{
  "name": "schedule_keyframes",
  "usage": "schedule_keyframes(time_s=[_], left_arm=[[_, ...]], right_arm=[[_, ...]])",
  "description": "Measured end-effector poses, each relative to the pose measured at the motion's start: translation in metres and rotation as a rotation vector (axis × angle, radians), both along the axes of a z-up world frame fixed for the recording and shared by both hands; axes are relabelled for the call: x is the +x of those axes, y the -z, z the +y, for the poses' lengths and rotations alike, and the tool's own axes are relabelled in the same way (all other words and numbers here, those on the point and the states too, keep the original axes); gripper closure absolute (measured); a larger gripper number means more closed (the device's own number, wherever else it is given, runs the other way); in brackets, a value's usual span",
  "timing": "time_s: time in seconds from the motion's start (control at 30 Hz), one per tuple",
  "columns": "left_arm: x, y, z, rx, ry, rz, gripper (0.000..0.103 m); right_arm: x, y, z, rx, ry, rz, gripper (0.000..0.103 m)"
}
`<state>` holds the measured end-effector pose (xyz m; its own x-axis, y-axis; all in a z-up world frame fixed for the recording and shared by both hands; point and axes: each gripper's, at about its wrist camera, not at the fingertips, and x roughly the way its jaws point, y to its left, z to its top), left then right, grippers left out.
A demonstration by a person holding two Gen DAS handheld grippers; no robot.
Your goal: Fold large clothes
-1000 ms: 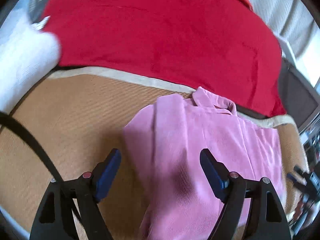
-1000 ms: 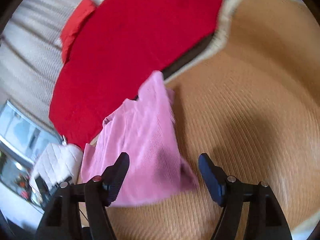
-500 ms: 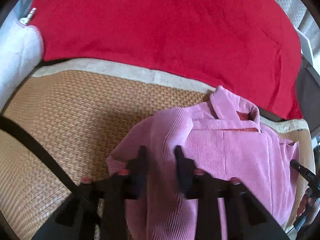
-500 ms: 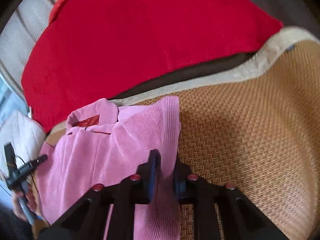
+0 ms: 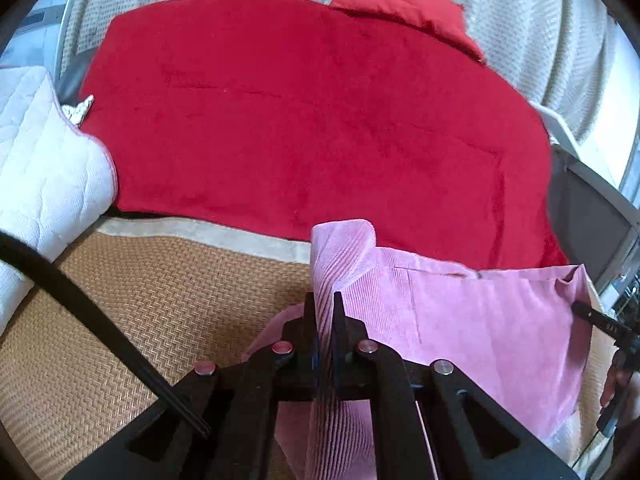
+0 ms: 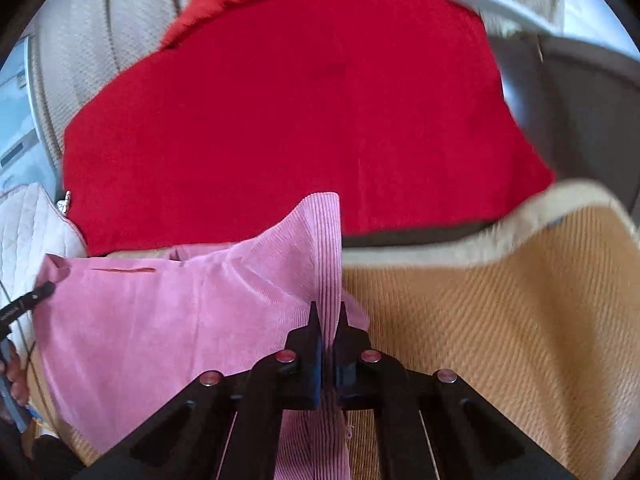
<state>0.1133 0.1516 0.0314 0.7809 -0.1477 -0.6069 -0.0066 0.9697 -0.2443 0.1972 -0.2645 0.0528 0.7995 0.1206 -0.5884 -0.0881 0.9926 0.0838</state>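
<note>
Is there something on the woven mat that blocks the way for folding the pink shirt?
Nothing visible blocks it. Both the left hand-held gripper and the right hand-held gripper are shut on the pink shirt; the woven mat beside it shows nothing lying on it.

A woven straw mat (image 5: 120, 320) lies before a red blanket (image 5: 300, 120), with a white quilted cushion (image 5: 44, 160) beside it and pale knitted fabric (image 5: 540, 20) behind.

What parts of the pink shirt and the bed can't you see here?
- Pink shirt: its lower part is cut off by the bottom edge and hidden behind the left gripper in the left wrist view.
- Woven mat: blurred in the right wrist view.
- Under the red blanket: hidden in both views.
</note>
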Motion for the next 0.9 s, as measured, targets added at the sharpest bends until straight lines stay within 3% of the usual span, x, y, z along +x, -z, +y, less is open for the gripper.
schedule_keyframes(time_s=[0.07,0.17,0.23,0.3,0.33,0.43,0.47,0.53,0.63,0.67,0.8,0.83,0.9], left_arm=[[0.023,0.022,0.001,-0.001,-0.018,0.056,0.098],[0.063,0.074,0.007,-0.029,-0.059,0.25,0.089],[0.074,0.101,0.015,-0.064,-0.106,0.367,0.059],[0.065,0.092,0.025,-0.099,-0.143,0.333,0.046],[0.056,0.081,0.031,-0.09,-0.169,0.3,0.044],[0.031,0.051,0.04,-0.045,-0.23,0.217,0.044],[0.02,0.041,0.042,-0.05,-0.234,0.191,0.044],[0.001,0.024,0.04,-0.062,-0.201,0.155,0.041],[-0.041,0.007,0.027,-0.059,-0.148,0.112,0.031],[-0.058,0.006,0.019,-0.059,-0.139,0.098,0.029],[-0.079,0.031,-0.013,-0.053,-0.065,0.111,0.025],[-0.076,0.045,-0.019,-0.029,-0.065,0.147,0.025],[-0.065,0.082,-0.02,0.033,-0.094,0.34,0.025]], right_arm=[[0.022,0.011,-0.003,0.017,0.02,0.03,0.099],[0.064,0.054,-0.01,0.066,0.037,0.17,0.098],[0.081,0.085,-0.021,0.105,0.078,0.251,0.094],[0.084,0.098,-0.034,0.201,0.075,0.314,0.094],[0.074,0.091,-0.04,0.211,0.079,0.276,0.09],[0.051,0.068,-0.051,0.189,0.119,0.226,0.064],[0.041,0.059,-0.055,0.201,0.134,0.194,0.063],[0.011,0.035,-0.06,0.272,0.132,0.115,0.043],[-0.035,0.017,-0.049,0.408,0.012,0.047,0.029],[-0.043,0.018,-0.044,0.434,-0.022,0.052,0.028],[-0.065,0.06,-0.027,0.568,-0.168,0.178,0.025],[-0.063,0.079,-0.031,0.549,-0.112,0.223,0.025],[-0.061,0.109,-0.047,0.584,-0.005,0.295,0.027]])
